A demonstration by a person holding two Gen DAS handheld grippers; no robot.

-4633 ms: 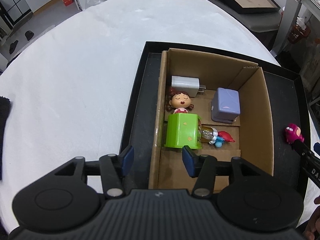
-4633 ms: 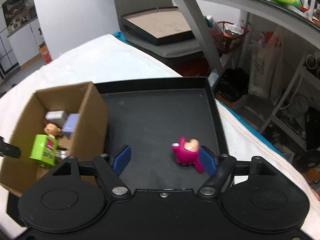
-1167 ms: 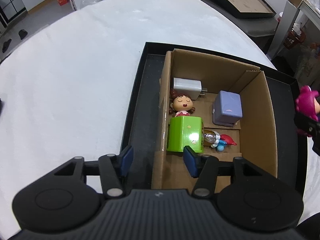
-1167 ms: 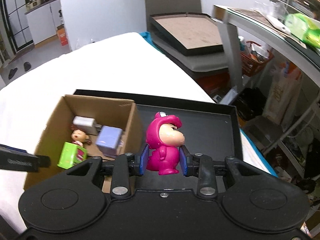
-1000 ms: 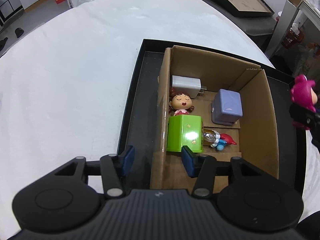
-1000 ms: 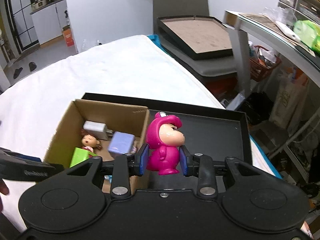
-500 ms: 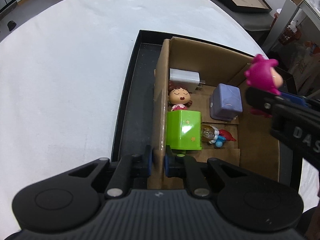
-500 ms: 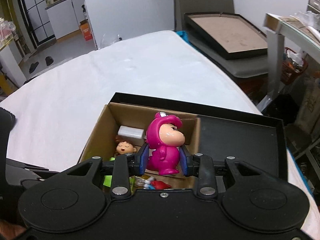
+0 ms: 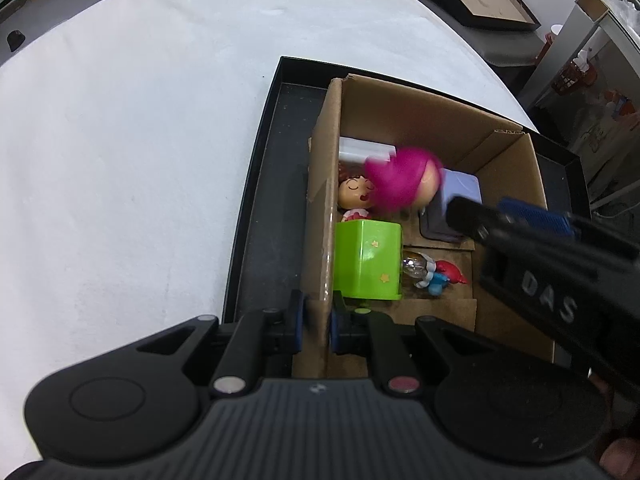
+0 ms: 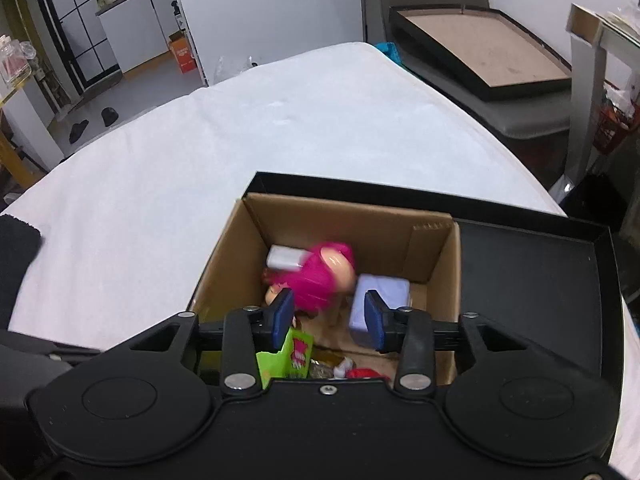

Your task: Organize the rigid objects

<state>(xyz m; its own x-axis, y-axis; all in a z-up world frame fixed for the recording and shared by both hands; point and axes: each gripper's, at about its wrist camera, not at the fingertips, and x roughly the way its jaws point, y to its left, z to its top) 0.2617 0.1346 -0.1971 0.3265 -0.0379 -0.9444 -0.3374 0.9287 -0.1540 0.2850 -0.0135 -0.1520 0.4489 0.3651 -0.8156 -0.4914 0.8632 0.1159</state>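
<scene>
A cardboard box [image 9: 432,112] [image 10: 348,216] stands in a black tray [image 9: 272,184] [image 10: 532,264] on the white table. My left gripper [image 9: 318,322] is shut on the box's near left wall. Over the box, my right gripper [image 10: 329,316] has its jaws opening, and its pads touch nothing. A blurred magenta figurine [image 9: 400,182] [image 10: 320,276] is in mid-air inside the box, free of the pads. Below lie a doll [image 9: 354,196], a green box [image 9: 368,264] [image 10: 294,354], a lilac cube [image 10: 380,300], a white charger [image 10: 284,258] and a small red and blue toy [image 9: 438,274].
A dark cloth [image 10: 16,260] lies at the table's left edge. Framed boards [image 10: 480,48] and a metal rack [image 10: 592,64] stand beyond the table on the right. The tray's right half [image 10: 532,280] is bare.
The right gripper carried the magenta figurine over the box and its pads parted; the figurine now drops blurred inside. The left gripper closed onto the box's left wall.
</scene>
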